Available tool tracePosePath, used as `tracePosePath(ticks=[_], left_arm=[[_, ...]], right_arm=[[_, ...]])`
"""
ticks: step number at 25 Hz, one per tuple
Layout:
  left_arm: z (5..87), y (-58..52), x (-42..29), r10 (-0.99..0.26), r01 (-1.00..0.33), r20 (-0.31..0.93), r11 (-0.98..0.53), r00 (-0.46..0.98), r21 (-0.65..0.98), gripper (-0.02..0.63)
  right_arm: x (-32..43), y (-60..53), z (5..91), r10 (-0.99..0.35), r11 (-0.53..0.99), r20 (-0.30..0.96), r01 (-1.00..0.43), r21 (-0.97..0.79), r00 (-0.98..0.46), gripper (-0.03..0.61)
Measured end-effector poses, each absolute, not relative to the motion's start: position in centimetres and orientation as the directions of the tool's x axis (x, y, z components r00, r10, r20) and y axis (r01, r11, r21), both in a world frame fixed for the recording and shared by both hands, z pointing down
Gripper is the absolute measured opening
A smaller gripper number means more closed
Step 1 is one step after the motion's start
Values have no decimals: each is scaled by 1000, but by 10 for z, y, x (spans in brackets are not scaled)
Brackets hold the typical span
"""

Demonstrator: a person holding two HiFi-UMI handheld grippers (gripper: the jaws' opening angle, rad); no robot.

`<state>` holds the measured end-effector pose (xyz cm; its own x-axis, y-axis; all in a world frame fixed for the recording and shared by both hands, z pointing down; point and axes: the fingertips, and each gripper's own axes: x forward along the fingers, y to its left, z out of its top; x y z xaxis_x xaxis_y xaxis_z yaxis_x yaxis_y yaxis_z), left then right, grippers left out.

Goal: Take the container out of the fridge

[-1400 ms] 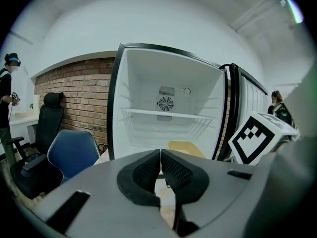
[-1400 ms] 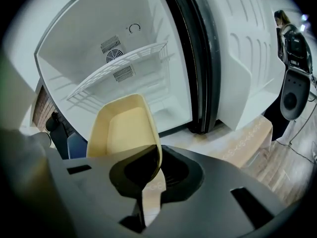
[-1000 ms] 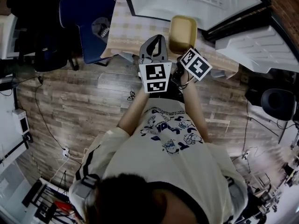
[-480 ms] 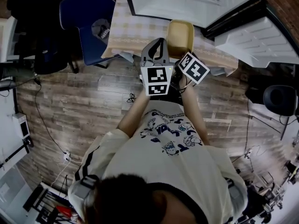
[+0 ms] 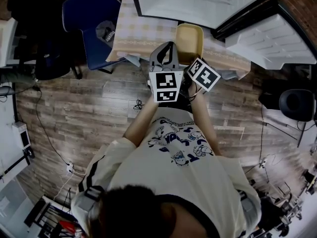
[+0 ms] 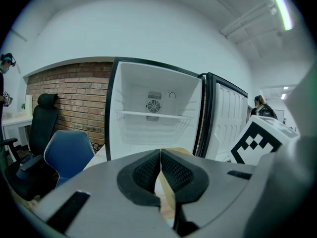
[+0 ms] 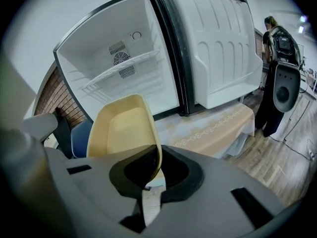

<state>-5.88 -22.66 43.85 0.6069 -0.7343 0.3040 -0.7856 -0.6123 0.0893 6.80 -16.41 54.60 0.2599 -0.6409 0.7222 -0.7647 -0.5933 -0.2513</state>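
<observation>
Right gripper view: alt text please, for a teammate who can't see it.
The right gripper is shut on the rim of a pale yellow container in front of an open white fridge on a cloth-covered table. A person stands far right.

Setting: indoor lab or test room fitted out like an office, not a home kitchen.

Evidence:
- Small fridge (image 6: 153,118), door open and shelves bare, stands on a table under a patterned cloth (image 7: 218,128), not built into any cabinetry.
- Brick wall (image 6: 64,98) on one side; the rest is plain white wall with a high ceiling and strip light (image 6: 280,4).
- Blue chair (image 6: 67,152), black office chair (image 6: 39,128) and white desk (image 6: 12,120).
- Wood-plank floor (image 5: 89,108) with loose cables (image 5: 49,128) running to a socket strip (image 5: 69,161).
- Second person (image 7: 275,83) at the right edge carries bulky gear; a third (image 6: 6,78) stands by the desk.
</observation>
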Motion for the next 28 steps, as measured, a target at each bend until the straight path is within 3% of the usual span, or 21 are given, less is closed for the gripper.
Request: tracePosePath(ticks=[28], left_arm=[[434, -212, -53, -724, -771, 290, -631, 626, 87, 18]], right_arm=[[74, -144, 541, -645, -613, 713, -742, -270, 274, 43]])
